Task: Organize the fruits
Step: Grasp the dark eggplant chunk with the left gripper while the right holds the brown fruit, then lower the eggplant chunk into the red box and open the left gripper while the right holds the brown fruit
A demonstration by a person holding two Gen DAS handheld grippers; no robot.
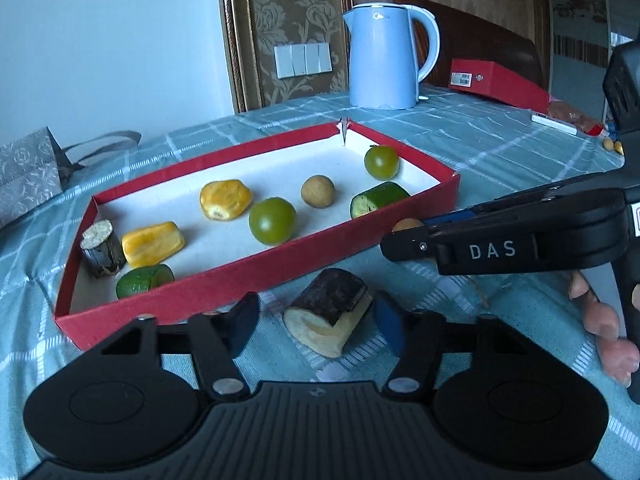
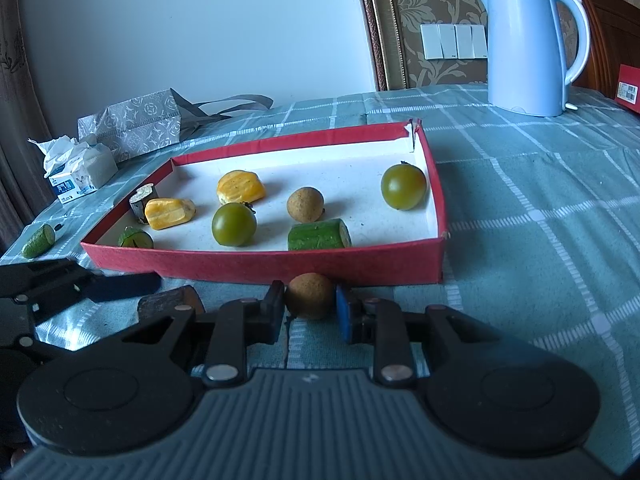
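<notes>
A red box lid (image 1: 224,280) (image 2: 240,266) holds two green tomatoes (image 1: 272,221), two yellow pieces (image 1: 225,199), two cucumber pieces (image 1: 378,199), a longan (image 1: 317,191) and a dark sugarcane stub (image 1: 103,249). My left gripper (image 1: 316,320) is open around a dark sugarcane piece (image 1: 330,310) lying on the cloth in front of the box; its fingers stand apart from the piece. My right gripper (image 2: 310,308) is closed on a brown longan (image 2: 310,295) at the box's front wall. It also shows in the left wrist view (image 1: 404,236).
A blue kettle (image 1: 384,56) (image 2: 528,44) stands behind the box. A red box (image 1: 496,82) lies at the far right. A grey gift bag (image 2: 136,122), a tissue pack (image 2: 78,174) and a loose cucumber piece (image 2: 38,242) lie at the left.
</notes>
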